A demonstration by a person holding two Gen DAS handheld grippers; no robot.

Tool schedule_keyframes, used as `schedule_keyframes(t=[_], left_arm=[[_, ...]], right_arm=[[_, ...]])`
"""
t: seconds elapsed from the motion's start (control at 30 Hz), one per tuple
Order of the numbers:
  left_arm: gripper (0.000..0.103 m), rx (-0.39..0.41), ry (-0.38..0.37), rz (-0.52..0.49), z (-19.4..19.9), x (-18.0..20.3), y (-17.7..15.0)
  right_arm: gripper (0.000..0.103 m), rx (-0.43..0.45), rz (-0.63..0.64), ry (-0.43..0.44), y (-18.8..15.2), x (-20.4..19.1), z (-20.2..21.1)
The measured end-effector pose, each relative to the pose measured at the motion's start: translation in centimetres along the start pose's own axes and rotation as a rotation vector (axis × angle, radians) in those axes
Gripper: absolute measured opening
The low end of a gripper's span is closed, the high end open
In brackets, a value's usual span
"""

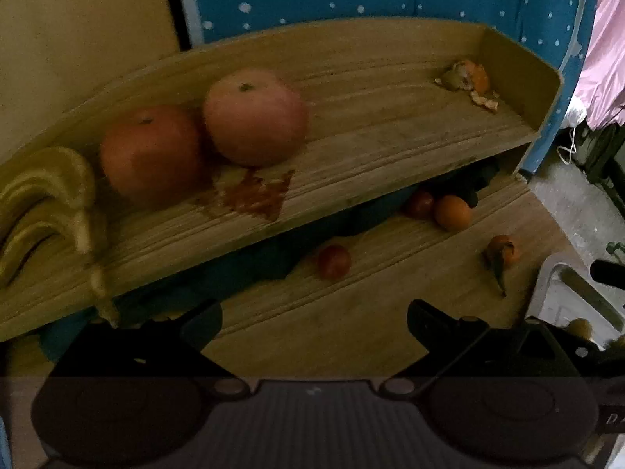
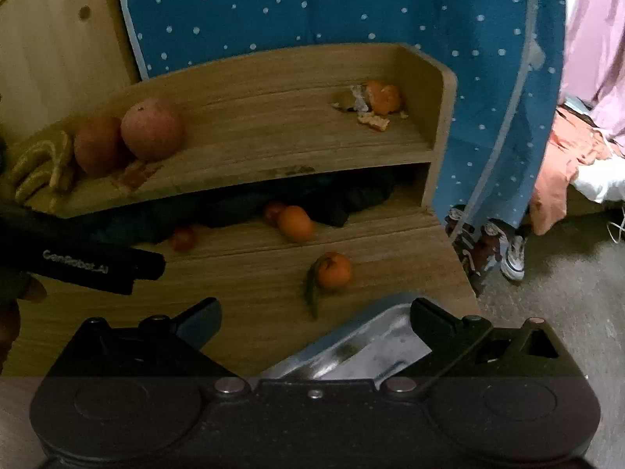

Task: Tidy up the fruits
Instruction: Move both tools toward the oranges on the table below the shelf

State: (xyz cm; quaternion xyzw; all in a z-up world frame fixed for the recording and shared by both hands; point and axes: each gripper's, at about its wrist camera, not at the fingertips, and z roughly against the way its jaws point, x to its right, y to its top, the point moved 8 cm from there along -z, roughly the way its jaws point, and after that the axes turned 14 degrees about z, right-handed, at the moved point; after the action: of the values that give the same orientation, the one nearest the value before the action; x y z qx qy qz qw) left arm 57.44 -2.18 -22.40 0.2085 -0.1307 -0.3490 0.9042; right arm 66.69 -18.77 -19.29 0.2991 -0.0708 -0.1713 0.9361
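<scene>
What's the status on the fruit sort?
Left gripper and right gripper both open, empty. Leafy tangerine loose on the desk, nearest the right fingers. Metal tray below the right gripper; path clear.

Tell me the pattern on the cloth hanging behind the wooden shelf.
Blue cloth with small white dots, clearest in the right wrist view.

A wooden shelf [image 2: 242, 179] stands on a wooden table [image 2: 242, 293]. On the shelf's top lie bananas [image 1: 43, 203] at its left end, two large pink-red fruits [image 1: 254, 117] touching each other beside them, and orange peel scraps [image 2: 375, 103] at the right end. On the table lie an orange [image 2: 296, 223], two small red fruits [image 1: 333, 261], a leafy tangerine [image 2: 332, 270] and a metal tray [image 2: 363, 348].
</scene>
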Motion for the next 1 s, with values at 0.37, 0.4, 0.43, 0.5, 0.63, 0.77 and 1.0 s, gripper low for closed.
schedule_keyframes(t=[0.37, 0.4, 0.43, 0.5, 0.63, 0.77, 1.0], left_arm=[[0.103, -0.042, 0.033, 0.002, -3.5, 1.4, 1.0], [0.103, -0.043, 0.036, 0.000, -3.7, 1.5, 1.2], [0.103, -0.044, 0.038, -0.001, -3.9, 1.6, 1.3], [0.103, -0.047, 0.044, -0.003, -4.5, 2.0, 1.5], [0.103, -0.039, 0.031, -0.024, -5.3, 2.8, 1.8], [0.102, -0.028, 0.016, -0.064, -5.5, 3.7, 1.8], [0.097, -0.012, 0.007, -0.054, -5.7, 4.2, 2.1]], right_arm=[[0.102, -0.030, 0.082, 0.056, 0.1, 1.0, -3.4], [0.102, -0.033, 0.074, 0.060, 0.1, 1.1, -3.7], [0.102, -0.034, 0.067, 0.066, 0.1, 1.2, -3.9], [0.102, -0.035, 0.054, 0.080, 0.1, 1.2, -4.2], [0.102, -0.034, 0.019, 0.117, 0.3, 1.3, -4.8], [0.100, -0.029, -0.007, 0.148, 0.7, 1.6, -5.1], [0.092, -0.029, -0.033, 0.179, 1.3, 1.5, -5.4]])
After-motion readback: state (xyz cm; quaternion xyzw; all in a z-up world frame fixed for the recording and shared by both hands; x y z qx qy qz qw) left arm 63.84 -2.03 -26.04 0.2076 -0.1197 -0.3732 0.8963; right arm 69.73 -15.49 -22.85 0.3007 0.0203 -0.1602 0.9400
